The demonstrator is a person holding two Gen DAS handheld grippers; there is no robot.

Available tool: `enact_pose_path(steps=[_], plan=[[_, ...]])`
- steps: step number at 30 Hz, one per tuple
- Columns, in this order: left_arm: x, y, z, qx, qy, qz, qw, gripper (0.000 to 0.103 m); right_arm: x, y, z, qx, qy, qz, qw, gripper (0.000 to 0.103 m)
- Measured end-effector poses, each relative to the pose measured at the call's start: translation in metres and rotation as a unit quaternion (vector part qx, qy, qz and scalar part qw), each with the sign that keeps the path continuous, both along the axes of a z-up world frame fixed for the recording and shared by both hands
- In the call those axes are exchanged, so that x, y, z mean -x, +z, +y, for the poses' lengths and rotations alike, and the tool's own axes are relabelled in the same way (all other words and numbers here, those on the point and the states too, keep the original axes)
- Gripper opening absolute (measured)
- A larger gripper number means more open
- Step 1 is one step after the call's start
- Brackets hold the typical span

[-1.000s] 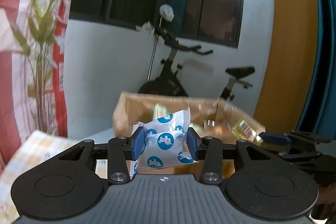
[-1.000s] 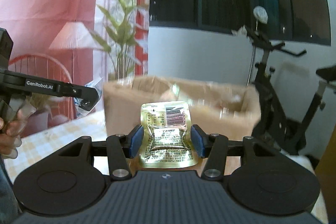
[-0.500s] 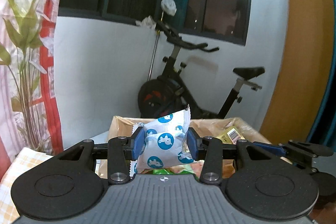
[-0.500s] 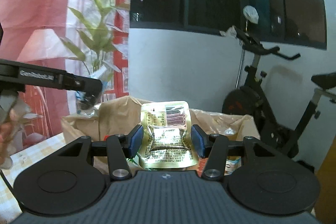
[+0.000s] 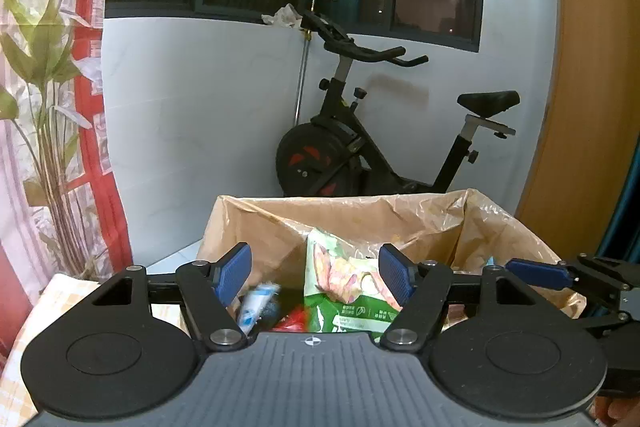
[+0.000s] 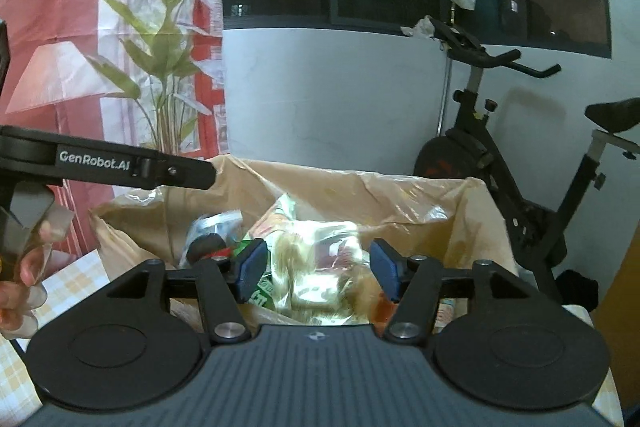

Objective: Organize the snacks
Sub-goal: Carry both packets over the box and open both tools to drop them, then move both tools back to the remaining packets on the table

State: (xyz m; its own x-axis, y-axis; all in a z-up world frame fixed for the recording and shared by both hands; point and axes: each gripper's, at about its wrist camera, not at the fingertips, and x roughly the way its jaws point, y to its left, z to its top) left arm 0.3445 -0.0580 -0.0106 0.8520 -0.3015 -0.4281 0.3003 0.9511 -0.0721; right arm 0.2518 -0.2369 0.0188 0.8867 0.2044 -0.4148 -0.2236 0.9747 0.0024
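Observation:
A cardboard box lined with a brown plastic bag (image 5: 400,215) holds several snack packets. My left gripper (image 5: 316,277) is open and empty above the box; below it lie a green snack bag (image 5: 344,291) and the white-and-blue packet (image 5: 256,301), blurred. My right gripper (image 6: 318,269) is open above the same box (image 6: 400,195); the gold packet (image 6: 320,267) appears blurred between and below its fingers, apart from them. The left gripper shows at the left of the right wrist view (image 6: 172,173).
An exercise bike (image 5: 360,147) stands behind the box against a white wall. A plant and red curtain (image 5: 48,107) are at the left. A checked tablecloth (image 6: 76,271) lies under the box. An orange door (image 5: 592,107) is at the right.
Both grippers opened over the box. The white-and-blue packet dropped from the left gripper and the gold packet dropped from the right gripper into the box.

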Motion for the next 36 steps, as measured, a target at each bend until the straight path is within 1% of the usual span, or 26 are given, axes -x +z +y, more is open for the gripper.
enact_pose_path(steps=[3,9,13,17,21,25,27,30,32,36], plan=[[0.003,0.001,0.004,0.003,0.002,0.003,1.0,0.073,0.006,0.001,-0.004,-0.002,-0.006,-0.001,1.0,0.064],[0.017,0.002,0.01,0.003,0.01,0.002,0.9999,0.073,0.024,0.005,-0.01,-0.011,-0.015,-0.014,1.0,0.064],[0.035,0.0,0.017,0.011,0.019,-0.003,0.9997,0.073,0.038,0.009,-0.015,-0.019,-0.016,-0.027,0.999,0.064],[0.06,-0.008,0.027,0.024,0.036,-0.008,0.999,0.073,0.058,0.01,-0.018,-0.017,-0.006,-0.047,0.999,0.064],[0.09,-0.028,0.041,0.052,0.079,-0.003,0.9955,0.073,0.078,0.007,-0.022,-0.004,0.002,-0.068,0.998,0.064],[0.111,-0.051,0.048,0.07,0.109,0.013,0.9915,0.072,0.099,-0.003,-0.029,0.003,0.003,-0.082,0.997,0.067],[0.116,-0.06,0.048,0.068,0.115,0.024,0.9908,0.072,0.107,-0.01,-0.032,0.006,0.001,-0.081,0.997,0.067],[0.116,-0.07,0.044,0.058,0.11,0.047,0.9911,0.073,0.116,-0.02,-0.039,0.007,-0.002,-0.079,0.997,0.067],[0.114,-0.077,0.041,0.053,0.107,0.06,0.9911,0.073,0.119,-0.028,-0.043,0.001,-0.006,-0.072,0.997,0.067],[0.114,-0.09,0.035,0.044,0.101,0.075,0.9911,0.072,0.12,-0.052,-0.056,-0.016,-0.018,-0.039,0.999,0.067]])
